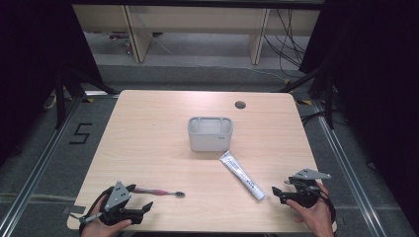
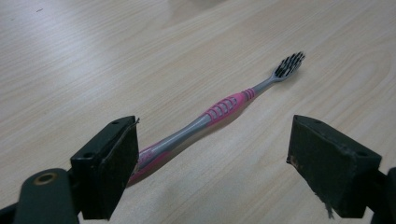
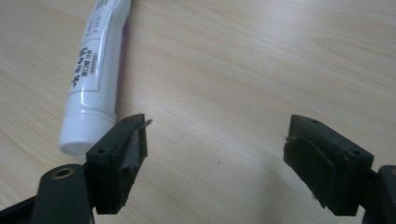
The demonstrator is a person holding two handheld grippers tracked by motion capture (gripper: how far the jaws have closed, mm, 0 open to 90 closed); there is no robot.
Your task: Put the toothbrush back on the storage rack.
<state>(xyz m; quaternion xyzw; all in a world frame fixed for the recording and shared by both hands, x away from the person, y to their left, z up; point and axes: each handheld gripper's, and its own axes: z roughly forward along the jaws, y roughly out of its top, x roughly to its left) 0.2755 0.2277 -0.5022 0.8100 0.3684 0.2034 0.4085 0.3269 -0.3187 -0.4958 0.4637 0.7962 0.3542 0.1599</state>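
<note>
High view: near the table's front edge, the left gripper sits released at the toothbrush handle; the right gripper, released, nears the toothpaste.
Left gripper view: the brush runs away from the fingers.
Right gripper view: the tube lies beside the left finger.

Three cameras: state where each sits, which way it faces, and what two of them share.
High view: above the person's table edge, facing forward and down; both hands show, left gripper, right gripper.
Left gripper view: on that gripper, along its open fingers at the toothbrush.
Right gripper view: along its open fingers, toothpaste tube beside them.
Shared: high and left views both show the toothbrush.
</note>
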